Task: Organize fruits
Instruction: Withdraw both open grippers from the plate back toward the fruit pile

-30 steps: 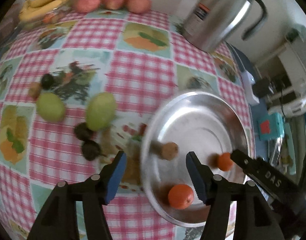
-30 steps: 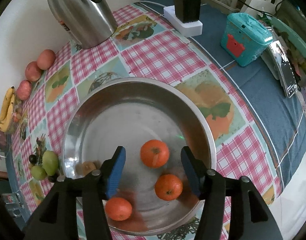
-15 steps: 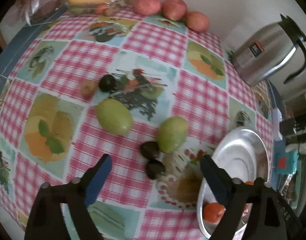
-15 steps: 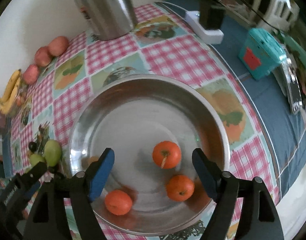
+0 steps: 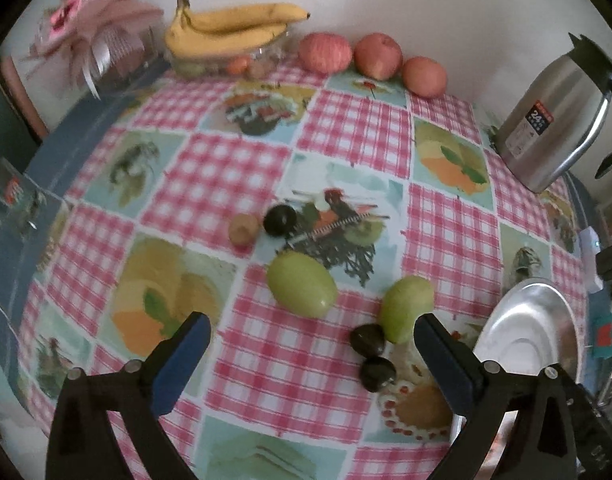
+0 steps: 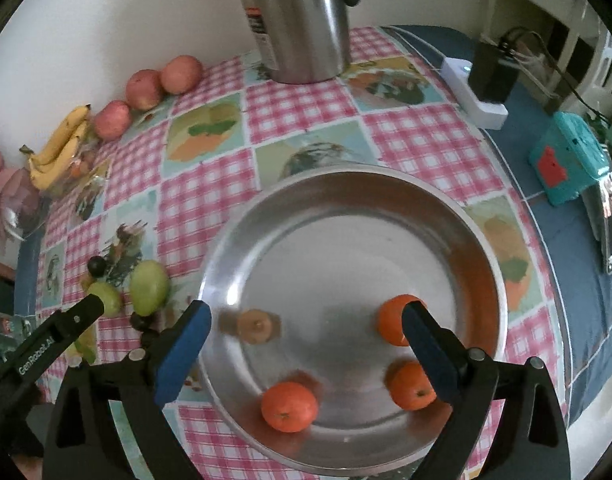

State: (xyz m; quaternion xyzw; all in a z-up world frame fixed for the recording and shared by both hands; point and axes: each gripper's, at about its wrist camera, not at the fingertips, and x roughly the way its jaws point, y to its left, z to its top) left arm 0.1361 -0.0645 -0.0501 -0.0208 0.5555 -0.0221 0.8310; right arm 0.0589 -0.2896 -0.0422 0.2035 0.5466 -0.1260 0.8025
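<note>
Hovering with jaws opening and nothing between them, the left gripper (image 5: 311, 354) is nearer the green mangoes (image 5: 301, 289) on the counter (image 5: 210, 184), while the right gripper (image 6: 306, 344), jaws also opening and empty, hangs over the steel bowl (image 6: 345, 184)

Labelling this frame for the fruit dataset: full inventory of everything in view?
Oranges: 3, orange, in metal basin.
Small brown fruit: 1, tan, in basin.
Metal basin: 1, silver, on tablecloth.
Green fruits: 2, green, on cloth left of basin.
Dark fruits: 3, near-black, beside green fruits.
Brown fruit: 1, tan, next to one dark fruit.
Apples: 3, red, along wall.
Bananas: 1 bunch, yellow, on glass dish.
Kettle: 1, steel, by wall.
Teal box: 1, right of cloth.
Left gripper: empty, jaws opening.
Right gripper: empty, jaws opening, over basin.
</note>
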